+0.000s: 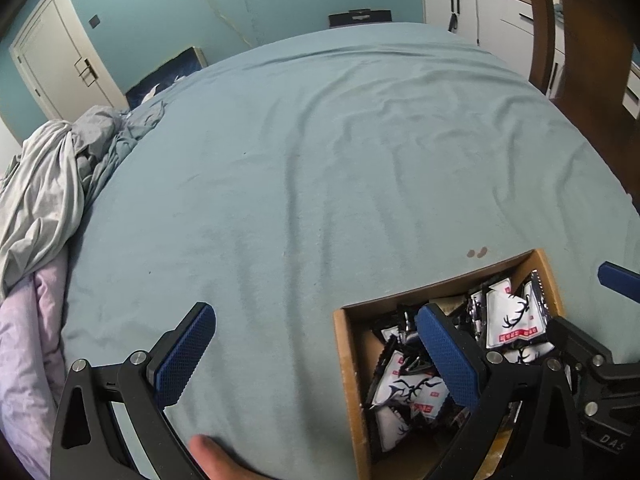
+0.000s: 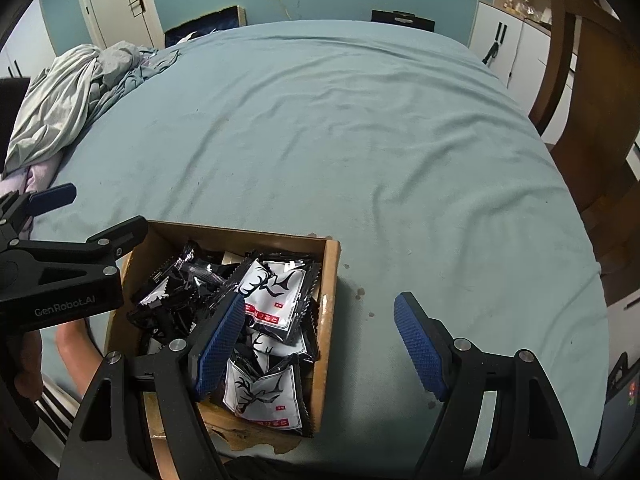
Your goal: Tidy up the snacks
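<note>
1. Left wrist view: my left claw stands released, its blue-padded fingers wide apart with nothing between them. One finger hangs over the bare bed sheet; the other hangs over the open cardboard box.
2. Left wrist view: the box rests on the bed at lower right. It holds a loose heap of black-and-white snack packets printed with an antler mark and a red label.
3. Left wrist view: a person's fingertip shows at the bottom edge. A blue finger of the right claw enters from the right, just beyond the box.
4. Left wrist view: crumpled bedding lies at the left edge of the bed. A door and white cabinets stand behind, and a wooden chair at right.
5. Right wrist view: my right claw is likewise released and empty. Its left finger hangs over the packets inside the box; its right finger hangs over the sheet, just outside the box wall.
6. Right wrist view: the snack packets fill the box, some face up, others showing black backs.
7. Right wrist view: the left claw reaches in from the left, over the box's far corner. The box's near edge is torn.
</note>
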Demonstrator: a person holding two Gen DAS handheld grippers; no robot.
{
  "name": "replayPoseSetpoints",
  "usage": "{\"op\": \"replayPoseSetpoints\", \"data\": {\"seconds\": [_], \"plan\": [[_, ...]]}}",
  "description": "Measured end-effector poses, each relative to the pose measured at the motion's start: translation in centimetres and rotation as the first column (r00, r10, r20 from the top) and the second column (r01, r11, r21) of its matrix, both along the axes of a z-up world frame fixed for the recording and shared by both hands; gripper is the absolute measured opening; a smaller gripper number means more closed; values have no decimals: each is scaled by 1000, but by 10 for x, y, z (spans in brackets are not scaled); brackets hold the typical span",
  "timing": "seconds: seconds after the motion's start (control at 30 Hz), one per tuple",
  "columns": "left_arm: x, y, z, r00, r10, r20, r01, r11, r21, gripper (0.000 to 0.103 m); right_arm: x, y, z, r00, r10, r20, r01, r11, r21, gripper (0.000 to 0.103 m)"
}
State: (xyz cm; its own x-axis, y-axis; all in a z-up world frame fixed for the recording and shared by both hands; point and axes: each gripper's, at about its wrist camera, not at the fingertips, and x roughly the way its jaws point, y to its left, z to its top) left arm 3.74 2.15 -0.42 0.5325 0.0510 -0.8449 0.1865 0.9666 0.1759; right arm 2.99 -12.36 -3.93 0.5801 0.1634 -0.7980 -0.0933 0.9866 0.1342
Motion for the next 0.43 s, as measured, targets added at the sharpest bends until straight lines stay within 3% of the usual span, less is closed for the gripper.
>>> {"op": "replayPoseSetpoints", "data": {"seconds": [0.43], "plan": [[5,-10,-5,999,-27,-41,26,999,-20,103,11,-3,-4,999,-6,-40,6,1000,8,76]]}}
